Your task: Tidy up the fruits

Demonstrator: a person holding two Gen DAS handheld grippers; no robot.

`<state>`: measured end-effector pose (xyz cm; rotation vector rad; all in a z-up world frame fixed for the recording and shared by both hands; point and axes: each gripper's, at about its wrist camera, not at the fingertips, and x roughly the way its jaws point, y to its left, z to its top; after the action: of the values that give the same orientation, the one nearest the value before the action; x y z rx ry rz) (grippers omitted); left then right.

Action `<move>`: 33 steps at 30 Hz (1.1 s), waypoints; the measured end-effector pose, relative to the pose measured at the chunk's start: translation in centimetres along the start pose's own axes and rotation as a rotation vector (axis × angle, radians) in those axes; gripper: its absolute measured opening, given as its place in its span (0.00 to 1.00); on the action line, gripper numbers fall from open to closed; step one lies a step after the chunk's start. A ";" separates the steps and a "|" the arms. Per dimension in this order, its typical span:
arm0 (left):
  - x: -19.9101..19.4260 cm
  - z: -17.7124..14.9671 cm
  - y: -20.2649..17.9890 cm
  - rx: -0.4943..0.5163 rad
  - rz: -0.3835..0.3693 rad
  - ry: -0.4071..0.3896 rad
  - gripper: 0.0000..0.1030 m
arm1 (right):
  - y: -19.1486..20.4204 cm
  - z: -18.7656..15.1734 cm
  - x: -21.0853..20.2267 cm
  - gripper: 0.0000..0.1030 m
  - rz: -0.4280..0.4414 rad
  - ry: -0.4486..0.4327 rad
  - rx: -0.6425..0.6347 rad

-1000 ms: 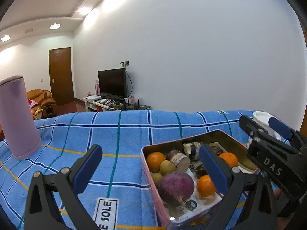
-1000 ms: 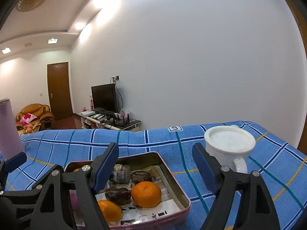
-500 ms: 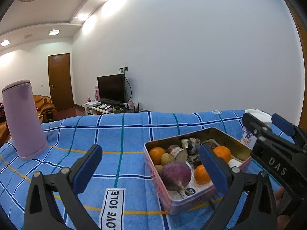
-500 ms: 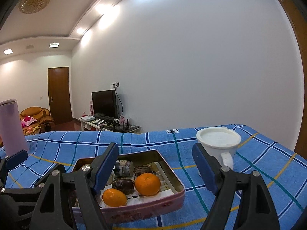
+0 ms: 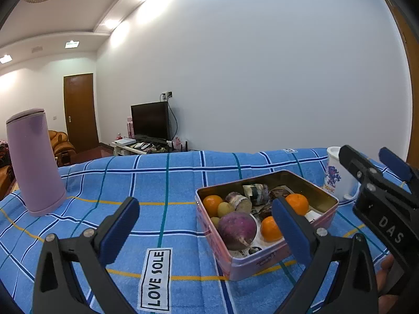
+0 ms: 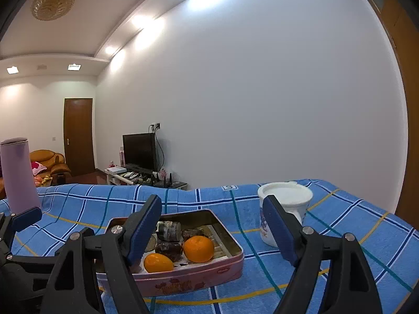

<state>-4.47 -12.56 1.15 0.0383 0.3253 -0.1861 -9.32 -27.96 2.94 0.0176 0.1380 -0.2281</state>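
A pink tin (image 5: 264, 263) (image 6: 199, 276) sits on the blue checked cloth. It holds oranges (image 5: 296, 202) (image 6: 198, 248), a purple round fruit (image 5: 237, 229), small yellow-green fruits (image 5: 225, 208) and dark wrapped pieces (image 6: 169, 250). My left gripper (image 5: 204, 231) hovers open in front of the tin's left side with nothing between its fingers. My right gripper (image 6: 213, 230) stands open over the tin's near edge, its jaws opening, nothing pressed between them. It also shows at the right of the left wrist view as the right gripper (image 5: 374, 180).
A tall lilac flask (image 5: 34, 162) (image 6: 18, 175) stands at the far left of the cloth. A white mug (image 6: 284, 212) (image 5: 337, 176) stands right of the tin. A "LOVE SOLE" label (image 5: 156, 278) lies on the cloth. A TV stand and sofa are beyond the table.
Both grippers have drawn back from the tin, which now looks smaller and farther off. The right gripper's jaws stand slightly wider. The flask has come further into the left wrist view.
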 end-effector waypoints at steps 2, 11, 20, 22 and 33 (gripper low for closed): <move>0.1 0.0 0.0 -0.004 0.000 0.004 1.00 | 0.0 0.0 -0.3 0.86 -0.008 -0.016 -0.003; 0.3 0.0 0.1 -0.006 0.003 0.009 1.00 | -0.2 -0.1 -0.7 0.86 -0.013 -0.017 0.001; 0.3 0.0 0.1 -0.006 0.005 0.012 1.00 | -0.2 0.0 -0.9 0.86 -0.014 -0.017 0.000; 0.3 0.0 0.2 -0.006 0.006 0.013 1.00 | -0.2 0.1 -0.7 0.86 -0.015 -0.017 -0.001; 0.3 -0.1 0.3 -0.008 0.010 0.020 1.00 | -0.2 0.1 -0.7 0.86 -0.014 -0.016 0.000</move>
<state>-4.13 -12.35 0.95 0.0340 0.3461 -0.1741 -9.99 -28.04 3.13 0.0144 0.1222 -0.2420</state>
